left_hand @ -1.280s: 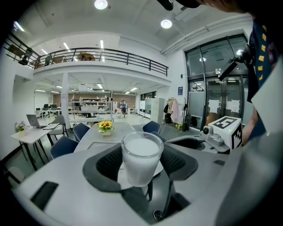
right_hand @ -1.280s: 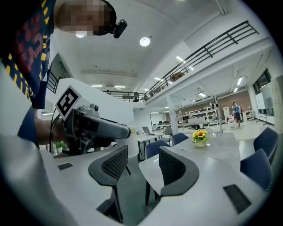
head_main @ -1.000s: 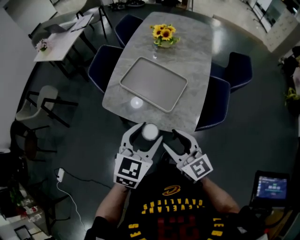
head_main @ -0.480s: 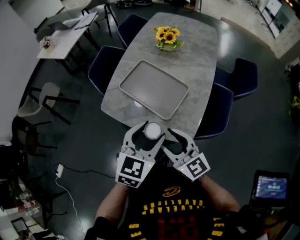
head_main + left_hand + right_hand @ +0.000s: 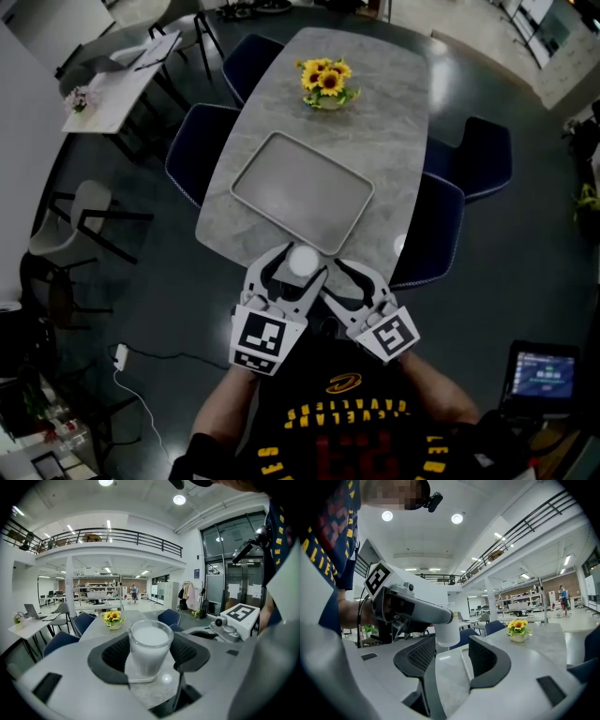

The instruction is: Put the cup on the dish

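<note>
A clear cup full of white liquid stands upright between the jaws of my left gripper, which is shut on it, at the near edge of the grey table. In the left gripper view the cup fills the middle, with both pads of the left gripper against its sides. The empty grey tray lies on the table just beyond. My right gripper stands open and empty right beside the left; its own view shows the right gripper with the cup ahead to the left.
A small pot of sunflowers stands on the table past the tray. Dark blue chairs ring the table, one of them close on the right. A white cable lies on the floor at left, and a lit screen at lower right.
Both grippers have moved forward together toward the table, the cup still held. The cup has gone from short of the table's near edge to over that edge, closer to the tray.
</note>
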A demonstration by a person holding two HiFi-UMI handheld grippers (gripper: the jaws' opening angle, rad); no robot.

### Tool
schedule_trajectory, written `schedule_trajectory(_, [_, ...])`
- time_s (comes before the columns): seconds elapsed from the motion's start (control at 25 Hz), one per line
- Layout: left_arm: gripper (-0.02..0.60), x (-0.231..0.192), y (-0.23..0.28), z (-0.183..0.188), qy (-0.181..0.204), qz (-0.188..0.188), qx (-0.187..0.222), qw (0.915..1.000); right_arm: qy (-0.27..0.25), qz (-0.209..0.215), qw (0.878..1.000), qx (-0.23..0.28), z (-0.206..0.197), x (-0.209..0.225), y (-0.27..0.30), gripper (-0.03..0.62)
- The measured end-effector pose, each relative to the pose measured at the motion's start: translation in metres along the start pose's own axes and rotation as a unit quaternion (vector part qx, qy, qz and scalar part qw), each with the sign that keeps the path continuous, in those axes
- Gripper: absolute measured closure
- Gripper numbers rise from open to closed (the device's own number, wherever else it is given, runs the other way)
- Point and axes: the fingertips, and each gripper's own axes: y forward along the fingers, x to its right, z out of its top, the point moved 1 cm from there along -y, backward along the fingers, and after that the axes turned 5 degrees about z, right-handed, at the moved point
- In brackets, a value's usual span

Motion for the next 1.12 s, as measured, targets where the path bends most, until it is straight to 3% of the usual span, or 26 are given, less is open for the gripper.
schedule_trajectory(0.44, [0.314,-0.046,0.037,0.020,0.007,-0.028,0.004,0.9996,-0.006,-0.017,1.000,-0.001,0.018,0.042,0.040,0.388])
schedule_trajectory(0.64, [0.314,-0.066,0.054,0.029,0.025,-0.069,0.030,0.9968,-0.012,-0.013,1.000,-0.006,0.022,0.056,0.059,0.388])
schedule_trajectory(0.92, [0.314,-0.081,0.074,0.028,0.109,-0.158,0.038,0.9807,-0.035,-0.009,0.999,-0.022,0.019,0.080,0.084,0.388])
schedule_trajectory(1.12, [0.314,-0.080,0.087,0.022,0.135,-0.220,0.028,0.9656,-0.089,-0.005,0.995,-0.053,0.011,0.087,0.099,0.388])
